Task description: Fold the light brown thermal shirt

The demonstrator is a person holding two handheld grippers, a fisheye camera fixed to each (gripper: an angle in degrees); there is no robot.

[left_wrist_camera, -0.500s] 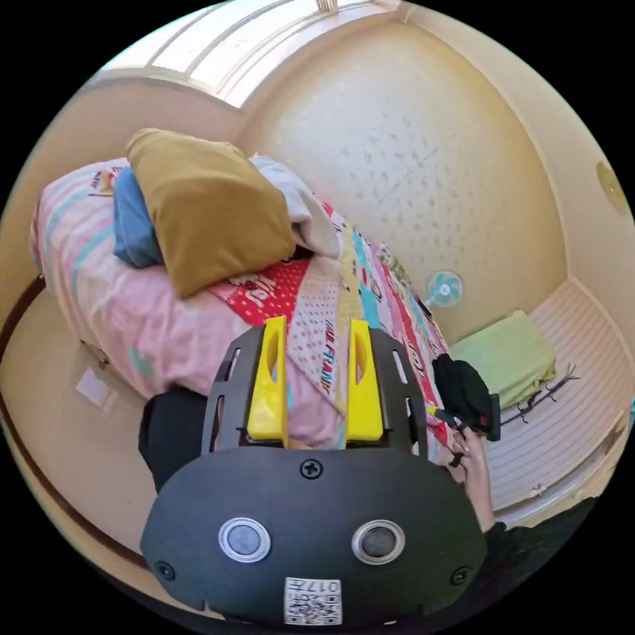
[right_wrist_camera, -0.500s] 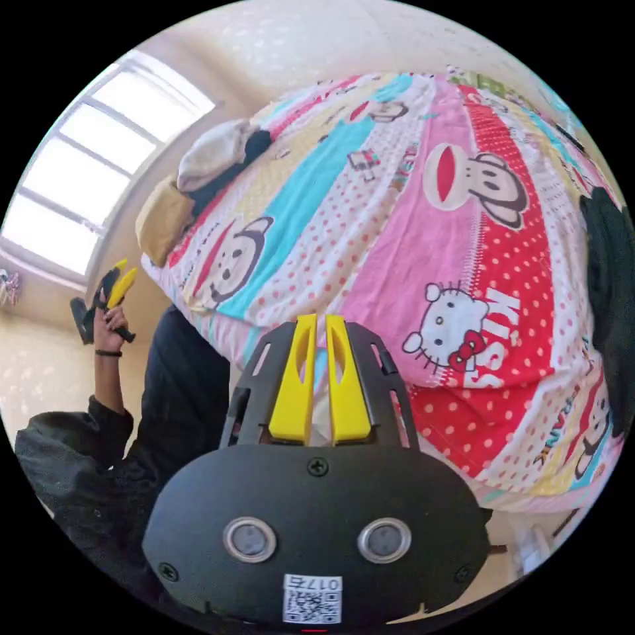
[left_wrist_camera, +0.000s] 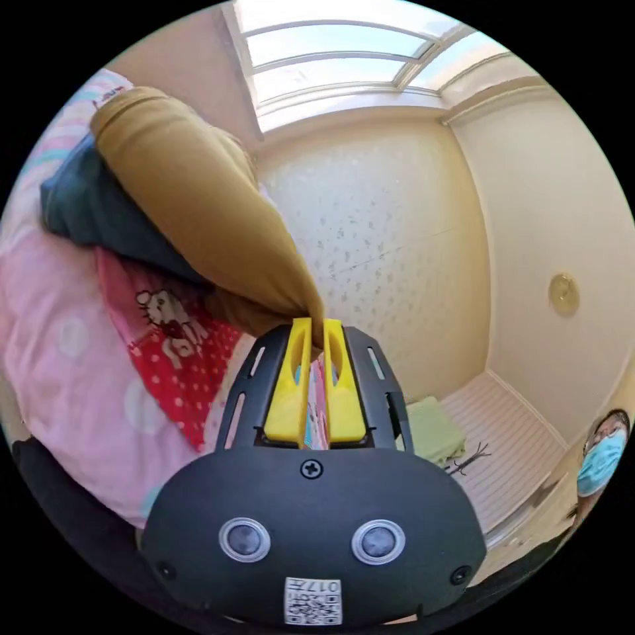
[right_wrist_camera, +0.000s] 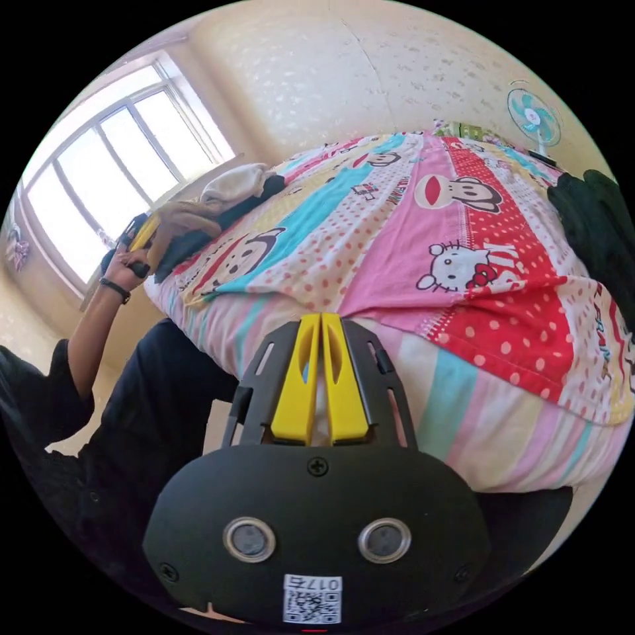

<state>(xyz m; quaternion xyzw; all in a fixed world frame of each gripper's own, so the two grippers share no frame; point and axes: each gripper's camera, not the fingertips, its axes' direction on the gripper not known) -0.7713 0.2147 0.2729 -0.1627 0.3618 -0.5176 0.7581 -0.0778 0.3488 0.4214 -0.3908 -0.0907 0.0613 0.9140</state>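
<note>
Left gripper view: my left gripper (left_wrist_camera: 316, 331) has its jaws pinched on the light brown thermal shirt (left_wrist_camera: 198, 205), atop the clothes pile at the bed's (right_wrist_camera: 463, 423) window-end corner, probably to drag it clear. My right gripper (right_wrist_camera: 320, 324) waits, jaws together, empty, at the near edge.

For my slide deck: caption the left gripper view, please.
Left gripper shut on a corner of the light brown thermal shirt, atop the clothes pile on the bed.

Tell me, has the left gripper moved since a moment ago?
Yes. The left gripper has gone from beside the bed to the brown shirt on the bed's corner, now shut on it.
</note>
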